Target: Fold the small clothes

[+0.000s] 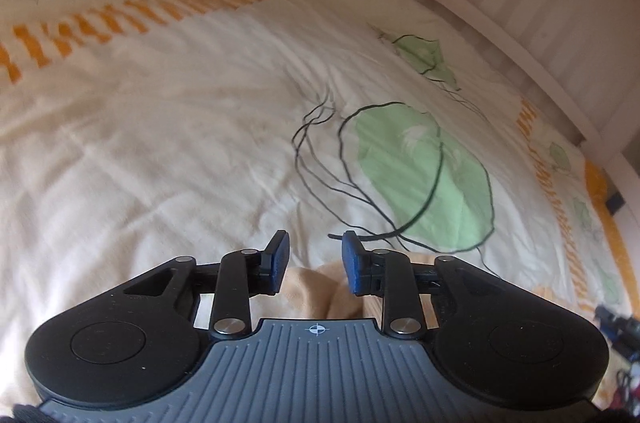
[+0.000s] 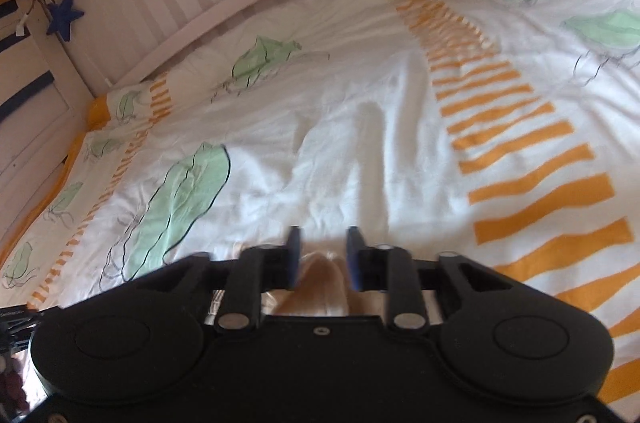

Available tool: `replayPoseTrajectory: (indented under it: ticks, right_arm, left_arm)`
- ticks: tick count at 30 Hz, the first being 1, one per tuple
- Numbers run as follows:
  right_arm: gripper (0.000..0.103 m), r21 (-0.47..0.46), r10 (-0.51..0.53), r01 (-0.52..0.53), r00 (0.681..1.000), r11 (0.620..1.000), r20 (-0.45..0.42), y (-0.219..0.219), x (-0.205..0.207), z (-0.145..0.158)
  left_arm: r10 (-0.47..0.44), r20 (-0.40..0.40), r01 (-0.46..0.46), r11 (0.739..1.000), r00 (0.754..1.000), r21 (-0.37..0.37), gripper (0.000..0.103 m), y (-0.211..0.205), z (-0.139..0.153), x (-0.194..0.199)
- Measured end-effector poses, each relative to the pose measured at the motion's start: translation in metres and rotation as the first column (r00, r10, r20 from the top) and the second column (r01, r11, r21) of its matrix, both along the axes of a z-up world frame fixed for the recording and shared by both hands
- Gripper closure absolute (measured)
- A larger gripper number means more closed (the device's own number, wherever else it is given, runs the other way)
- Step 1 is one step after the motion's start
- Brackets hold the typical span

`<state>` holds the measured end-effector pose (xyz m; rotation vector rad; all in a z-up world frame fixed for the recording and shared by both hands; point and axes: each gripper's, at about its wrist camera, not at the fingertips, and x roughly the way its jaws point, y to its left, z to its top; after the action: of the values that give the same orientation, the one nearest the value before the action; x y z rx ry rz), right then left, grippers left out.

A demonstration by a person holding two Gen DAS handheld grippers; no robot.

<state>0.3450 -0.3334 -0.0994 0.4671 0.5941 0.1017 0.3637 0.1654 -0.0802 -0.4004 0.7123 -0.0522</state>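
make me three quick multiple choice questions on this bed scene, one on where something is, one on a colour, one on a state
1. Where is the peach soft cloth in the left wrist view?
A. between the left gripper's jaws
B. on the slatted white bed rail
C. on the green leaf print

2. What colour are the stripes on the white printed bedcover?
A. blue
B. orange
C. red

3. How do the right gripper's jaws stand?
A. pressed shut on cloth
B. apart
C. out of view

Answers: 1 A, the cloth lies low between the blue pads. 2 B, orange bands cross the cover. 3 B, a gap shows between the pads, cloth lying in it ungripped.
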Motion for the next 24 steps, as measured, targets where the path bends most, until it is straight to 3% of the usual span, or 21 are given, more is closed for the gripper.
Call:
replayPoseTrajectory:
  ticks: [1, 3, 5, 8, 10, 14, 18, 20, 24]
  right_arm:
    - [0.049, -0.019, -0.011, 0.012, 1.000, 1.000, 0.022, 0.000, -0.005, 0.005]
    - [0.049, -0.072, -0.001, 0.006, 0.998, 0.997, 0.069, 0.006, -0.016, 0.016]
    - [0.049, -0.121, 0.045, -0.033, 0.994, 0.992, 0.096, 0.019, -0.029, 0.025]
    - [0.048, -0.181, 0.140, -0.120, 0.985, 0.976, 0.102, 0.045, -0.046, 0.031]
    - [0.040, -0.220, 0.211, -0.188, 0.974, 0.957, 0.083, 0.067, -0.053, 0.028]
    - [0.037, -0.308, 0.297, -0.277, 0.955, 0.910, 0.018, 0.103, -0.058, 0.017]
    - [0.034, -0.376, 0.343, -0.336, 0.938, 0.864, -0.050, 0.128, -0.047, 0.007]
    - [0.034, -0.411, 0.345, -0.346, 0.935, 0.843, -0.078, 0.135, -0.038, 0.003]
    - [0.034, -0.436, 0.309, -0.324, 0.945, 0.840, -0.106, 0.132, -0.023, -0.003]
  left_arm:
    - [-0.020, 0.025, 0.019, 0.999, 0.999, 0.037, 0.070, -0.006, 0.007, -0.008]
    - [-0.079, 0.065, 0.070, 0.989, 0.995, 0.130, 0.056, -0.023, 0.017, -0.025]
    - [-0.139, 0.085, 0.118, 0.970, 0.987, 0.214, 0.052, -0.044, 0.022, -0.042]
    - [-0.225, 0.110, 0.186, 0.941, 0.968, 0.283, 0.047, -0.073, 0.021, -0.064]
    - [-0.279, 0.095, 0.236, 0.919, 0.956, 0.316, 0.041, -0.092, 0.014, -0.066]
    - [-0.369, 0.002, 0.347, 0.875, 0.929, 0.339, 0.033, -0.114, -0.005, -0.052]
    - [-0.384, -0.070, 0.380, 0.841, 0.921, 0.386, 0.030, -0.123, -0.020, -0.028]
    - [-0.353, -0.077, 0.355, 0.855, 0.933, 0.379, 0.030, -0.117, -0.023, -0.015]
    - [-0.277, -0.136, 0.305, 0.911, 0.951, 0.277, 0.028, -0.091, -0.029, 0.025]
